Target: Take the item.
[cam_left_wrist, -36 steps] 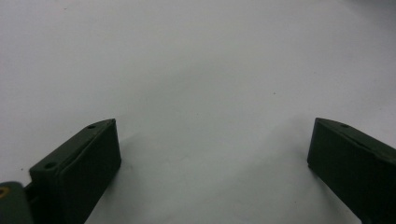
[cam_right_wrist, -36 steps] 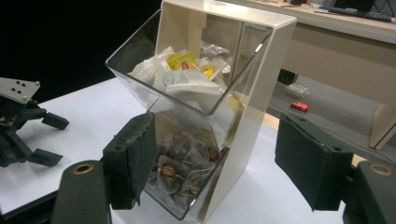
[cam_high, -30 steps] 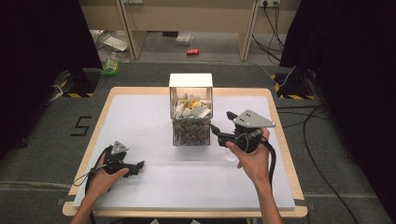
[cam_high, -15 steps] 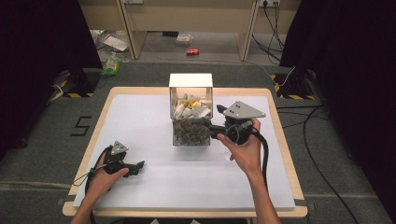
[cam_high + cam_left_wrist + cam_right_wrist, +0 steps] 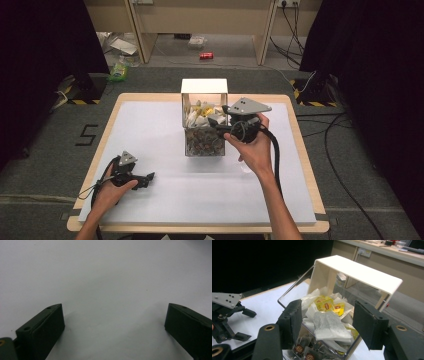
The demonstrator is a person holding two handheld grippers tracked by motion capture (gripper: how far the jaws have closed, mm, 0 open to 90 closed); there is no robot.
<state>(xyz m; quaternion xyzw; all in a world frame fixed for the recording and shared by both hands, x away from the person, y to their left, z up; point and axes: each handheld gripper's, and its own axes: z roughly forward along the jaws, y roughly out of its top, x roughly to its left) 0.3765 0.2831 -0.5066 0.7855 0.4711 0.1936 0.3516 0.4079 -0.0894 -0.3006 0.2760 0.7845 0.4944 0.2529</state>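
A clear box [image 5: 205,142] with a white back [image 5: 359,270] stands mid-table. White and yellow tea bags [image 5: 200,112] fill its top, and dark sachets lie lower down. My right gripper [image 5: 217,122] hovers over the box's open top. Its jaws have just been closing. A white tea bag [image 5: 329,325] lies between them, with gaps on both sides, so the right gripper [image 5: 328,315] is open. My left gripper [image 5: 147,179] rests open on the white mat [image 5: 150,135] at the near left, with nothing between its jaws [image 5: 113,315]. The left gripper [image 5: 245,325] is also in the right gripper view.
The wooden table's edge [image 5: 150,97] frames the mat. On the floor beyond lie a red can [image 5: 206,55], a green bottle [image 5: 119,70] and cables [image 5: 320,130] at the right. Dark curtains flank both sides.
My right gripper has moved left and up from beside the box to over its open top, and its jaws stand narrower. The left gripper has not moved.
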